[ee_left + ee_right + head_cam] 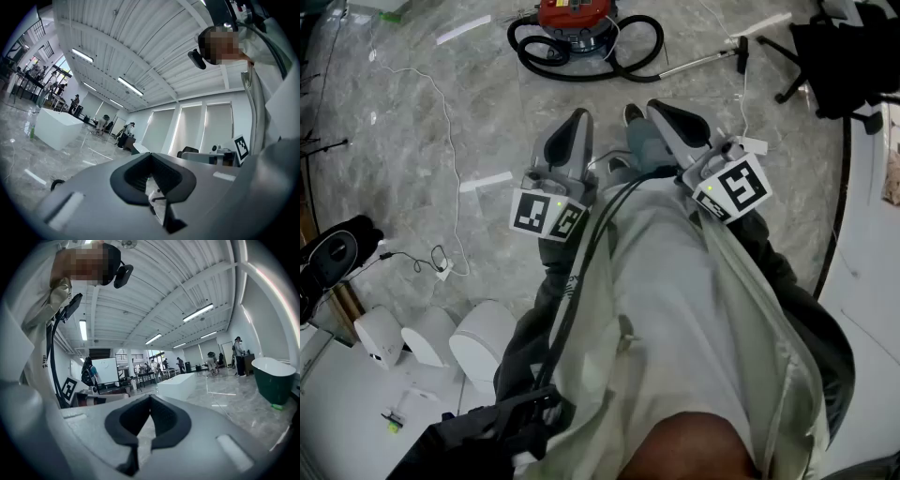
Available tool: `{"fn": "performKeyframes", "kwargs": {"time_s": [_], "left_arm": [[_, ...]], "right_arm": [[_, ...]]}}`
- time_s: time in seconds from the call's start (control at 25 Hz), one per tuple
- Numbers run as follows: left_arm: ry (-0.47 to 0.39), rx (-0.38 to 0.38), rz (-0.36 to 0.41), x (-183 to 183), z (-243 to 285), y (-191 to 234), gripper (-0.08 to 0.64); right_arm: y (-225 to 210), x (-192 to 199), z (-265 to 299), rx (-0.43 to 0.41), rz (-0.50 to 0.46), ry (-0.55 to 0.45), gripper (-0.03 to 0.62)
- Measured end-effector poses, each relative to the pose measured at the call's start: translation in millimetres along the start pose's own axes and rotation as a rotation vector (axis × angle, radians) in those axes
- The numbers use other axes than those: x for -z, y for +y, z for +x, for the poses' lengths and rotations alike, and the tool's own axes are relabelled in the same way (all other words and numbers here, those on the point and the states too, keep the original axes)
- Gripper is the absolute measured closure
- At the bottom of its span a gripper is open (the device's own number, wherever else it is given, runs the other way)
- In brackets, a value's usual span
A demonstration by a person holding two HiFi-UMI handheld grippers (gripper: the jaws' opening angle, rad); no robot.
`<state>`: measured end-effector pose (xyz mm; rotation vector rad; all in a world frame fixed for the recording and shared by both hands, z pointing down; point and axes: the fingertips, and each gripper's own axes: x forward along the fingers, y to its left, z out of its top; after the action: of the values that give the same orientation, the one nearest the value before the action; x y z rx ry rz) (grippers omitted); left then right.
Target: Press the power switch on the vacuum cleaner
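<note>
Must go forward to reach the vacuum (pixel 575 14), red and low on the floor (pixel 412 122) straight ahead, with its black hose (pixel 523 45) curled round it; cannot make out the switch from here. Lies well apart from both tools, but more in line with the left gripper (pixel 578 120) than the right gripper (pixel 661 111). Pressed closed on nothing, both of them, up near the body and pointing out at the room, not down.

Head view: steeply down past the person's torso (pixel 675 309) to the floor (pixel 412 122). Gripper views sit close behind left claw (pixel 151 157) and right claw (pixel 150 398), tilted upward, sharing the ceiling (pixel 140 47).
</note>
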<state>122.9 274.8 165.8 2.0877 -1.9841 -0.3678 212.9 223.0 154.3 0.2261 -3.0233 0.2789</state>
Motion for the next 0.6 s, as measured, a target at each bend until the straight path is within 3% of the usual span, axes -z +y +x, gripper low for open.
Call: {"fn": "performKeyframes", "kwargs": {"time_s": [0.24, 0.6], "left_arm": [[-0.002, -0.002, 0.005, -1, 2, 0, 0.555], [-0.002, -0.024, -0.004, 3, 1, 4, 0.554]], "right_arm": [[-4, 2, 1, 0.008, 0.007, 0.002, 0.591], [-26, 9, -7, 0.067, 0.093, -0.001, 0.591]]}}
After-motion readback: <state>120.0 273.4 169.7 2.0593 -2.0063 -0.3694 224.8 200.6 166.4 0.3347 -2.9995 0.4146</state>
